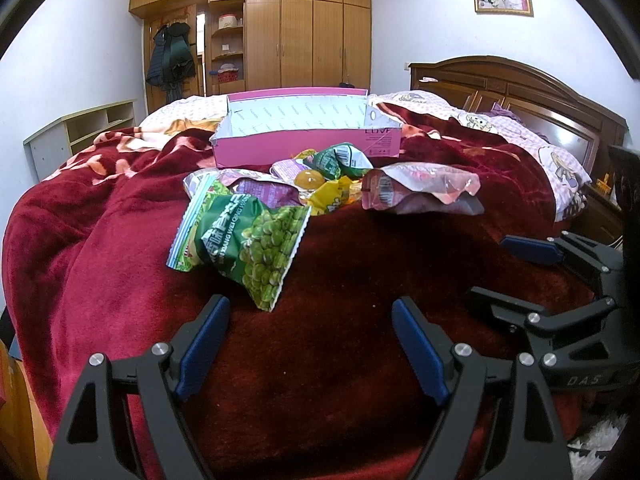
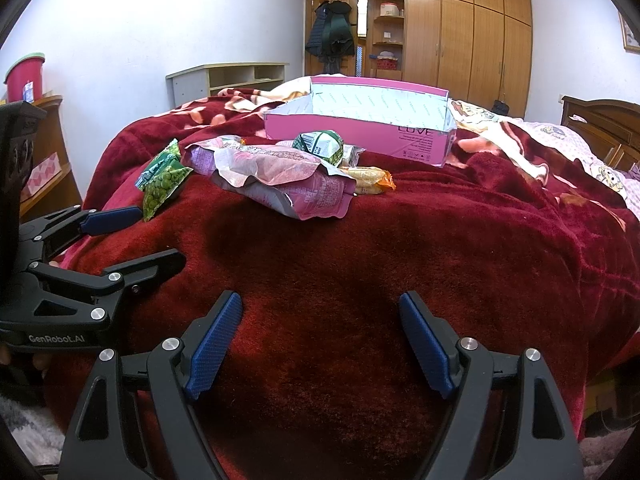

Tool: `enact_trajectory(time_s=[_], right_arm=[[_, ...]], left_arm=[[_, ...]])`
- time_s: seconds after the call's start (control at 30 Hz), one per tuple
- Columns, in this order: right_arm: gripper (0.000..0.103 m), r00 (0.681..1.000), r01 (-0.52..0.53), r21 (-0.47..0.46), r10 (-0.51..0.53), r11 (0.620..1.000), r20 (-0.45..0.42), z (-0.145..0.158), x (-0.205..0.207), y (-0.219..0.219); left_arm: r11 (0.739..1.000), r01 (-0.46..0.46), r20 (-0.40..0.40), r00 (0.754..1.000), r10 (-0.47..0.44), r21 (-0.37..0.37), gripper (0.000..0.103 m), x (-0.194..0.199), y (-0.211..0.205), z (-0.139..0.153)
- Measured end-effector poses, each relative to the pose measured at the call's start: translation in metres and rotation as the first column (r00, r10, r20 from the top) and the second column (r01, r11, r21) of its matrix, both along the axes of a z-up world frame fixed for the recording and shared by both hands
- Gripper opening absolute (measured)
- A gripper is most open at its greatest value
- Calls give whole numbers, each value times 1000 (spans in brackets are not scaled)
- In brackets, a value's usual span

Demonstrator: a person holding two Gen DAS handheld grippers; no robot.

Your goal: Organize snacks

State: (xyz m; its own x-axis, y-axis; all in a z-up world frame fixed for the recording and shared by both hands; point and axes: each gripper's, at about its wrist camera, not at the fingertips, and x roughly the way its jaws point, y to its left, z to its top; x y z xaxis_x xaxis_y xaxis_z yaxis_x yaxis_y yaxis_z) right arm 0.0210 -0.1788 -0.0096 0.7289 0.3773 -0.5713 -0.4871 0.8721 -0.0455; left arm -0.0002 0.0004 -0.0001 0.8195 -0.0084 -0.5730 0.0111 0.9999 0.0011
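Both tools, left (image 1: pixel 310 344) and right (image 2: pixel 320 340), gape empty before crumpled green pea packet (image 1: pixel 248 244).

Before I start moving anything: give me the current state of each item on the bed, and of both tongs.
left tongs: open, empty, above the blanket.
right tongs: open, empty.
pink box: open-topped, upright; no snacks visible inside.
green pea bag: lying on the blanket, nearest the left tongs.
pink pouch: crumpled, lying flat.
small green packet: crumpled, in the pile before the box.
orange wrapper: lying beside the pink pouch.
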Motion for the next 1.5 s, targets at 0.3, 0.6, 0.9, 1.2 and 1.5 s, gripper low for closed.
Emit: enact_trajectory(time_s=[0.3,0.6,0.9,1.2,1.5], right_arm=[[83,1000,0,-1,0,1000,1,0,0,0],[83,1000,0,-1,0,1000,1,0,0,0],[83,1000,0,-1,0,1000,1,0,0,0],[83,1000,0,-1,0,1000,1,0,0,0],[83,1000,0,-1,0,1000,2,0,0,0]], left_arm=[[1000,0,1,1000,0,-2,86,0,0,0],[1000,2,2,1000,-2,-7,86,1,-6,0],[1000,2,2,1000,-2,-9,86,1,-5,0],[1000,2,3,1000,-2,-10,86,1,-5,0],[1000,2,3,1000,-2,-12,86,1,-5,0]])
